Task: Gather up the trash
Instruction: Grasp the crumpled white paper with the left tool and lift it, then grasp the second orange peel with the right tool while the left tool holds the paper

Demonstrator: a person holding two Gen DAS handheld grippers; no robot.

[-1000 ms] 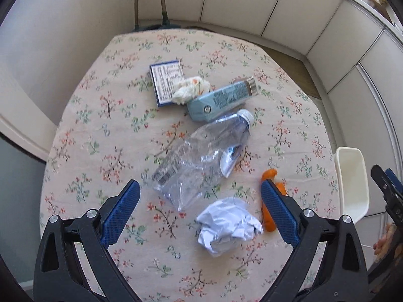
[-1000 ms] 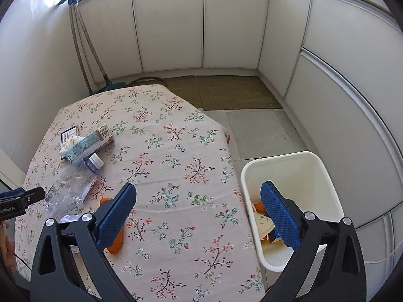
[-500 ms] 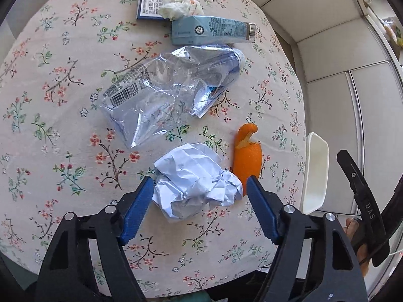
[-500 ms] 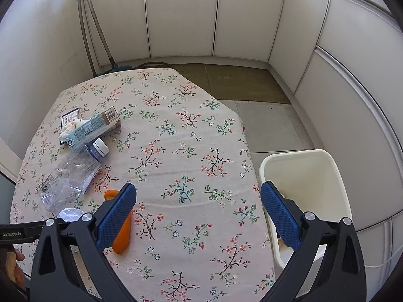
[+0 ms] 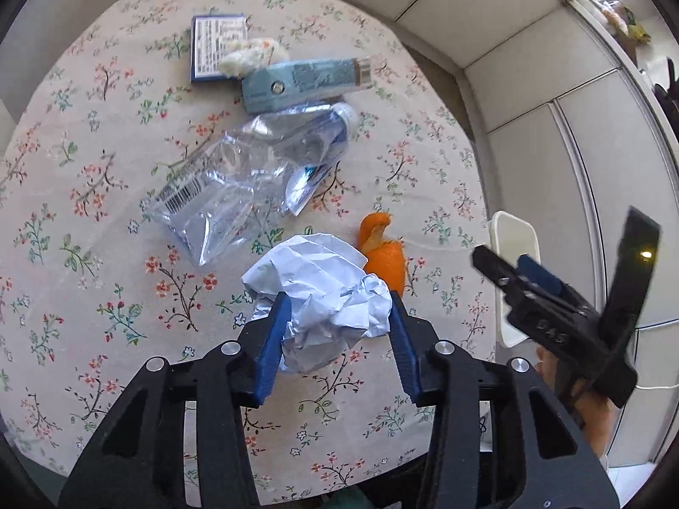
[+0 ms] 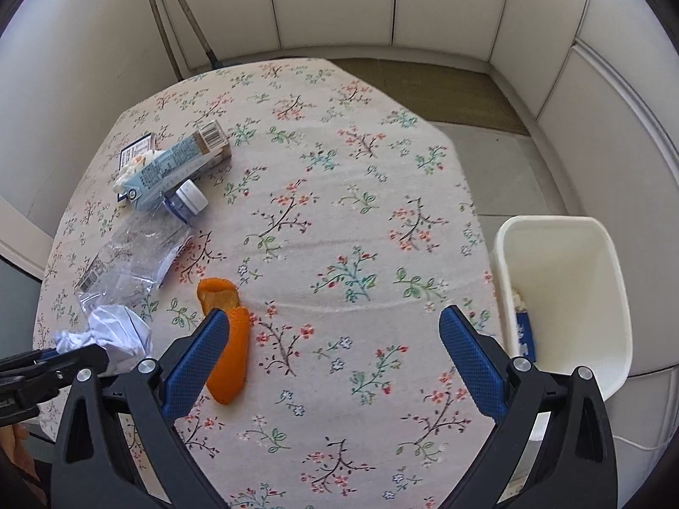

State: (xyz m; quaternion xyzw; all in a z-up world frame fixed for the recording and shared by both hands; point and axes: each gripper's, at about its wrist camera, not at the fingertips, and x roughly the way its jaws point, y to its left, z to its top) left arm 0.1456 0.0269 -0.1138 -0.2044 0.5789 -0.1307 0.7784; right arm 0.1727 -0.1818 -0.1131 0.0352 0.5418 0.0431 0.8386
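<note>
A crumpled white paper ball [image 5: 322,292] lies near the table's front edge, and it also shows in the right wrist view [image 6: 114,331]. My left gripper [image 5: 337,316] straddles it, jaws touching its sides, closing on it. An orange peel [image 5: 382,254] lies just right of it, also in the right wrist view [image 6: 227,339]. A crushed clear plastic bottle [image 5: 250,174], a light-blue carton [image 5: 301,82], a tissue wad [image 5: 250,57] and a small dark-blue card [image 5: 216,46] lie farther back. My right gripper [image 6: 335,337] is open and empty above the table, near the peel.
A white bin [image 6: 564,292] stands on the floor right of the table with some trash inside; it also shows in the left wrist view [image 5: 515,280]. The floral tablecloth [image 6: 339,195] covers the table. White cabinets surround it; mop handles [image 6: 169,17] lean at the back.
My left gripper has come down and forward onto the paper ball and its jaws have narrowed around it. My right gripper has swung left over the table, toward the peel.
</note>
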